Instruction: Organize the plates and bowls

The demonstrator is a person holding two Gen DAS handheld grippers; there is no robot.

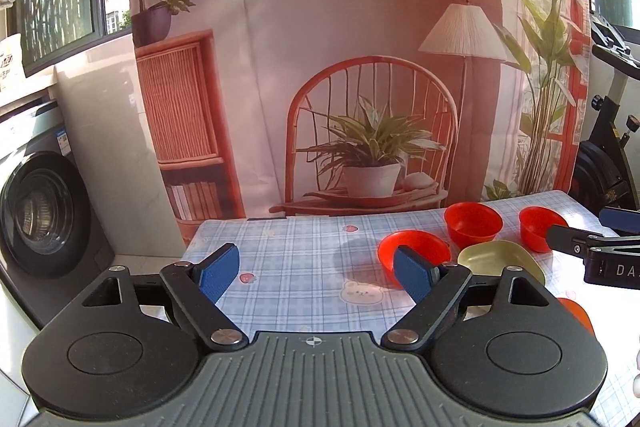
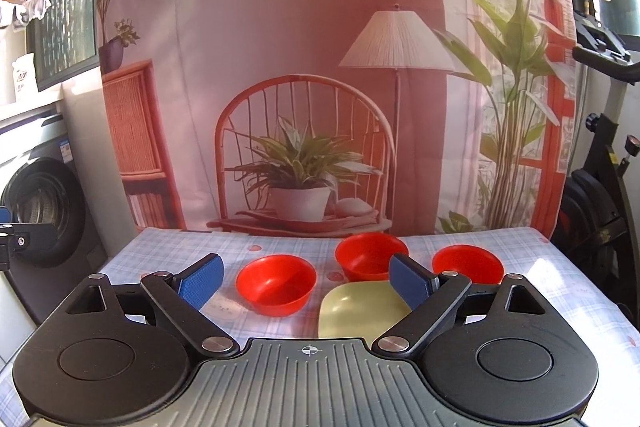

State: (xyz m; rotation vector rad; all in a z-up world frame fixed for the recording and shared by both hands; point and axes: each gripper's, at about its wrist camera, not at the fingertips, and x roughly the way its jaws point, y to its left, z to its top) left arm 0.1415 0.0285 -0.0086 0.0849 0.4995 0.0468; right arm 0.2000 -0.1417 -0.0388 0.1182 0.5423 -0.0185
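1. You have three red bowls: one left of centre [image 2: 276, 285], one at centre back [image 2: 370, 255], one to the right [image 2: 468, 263].
2. You have one pale yellow-green plate [image 2: 352, 311], low in the frame.
3. One orange item [image 1: 576, 311] shows at the left view's right edge; its kind is unclear.

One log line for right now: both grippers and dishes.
left hand-held gripper: open, empty | right hand-held gripper: open, empty | three red bowls and yellow-green plate: on table, untouched

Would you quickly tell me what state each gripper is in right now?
Left gripper: open, holding nothing.
Right gripper: open, holding nothing, above the red bowl and the yellow-green plate.
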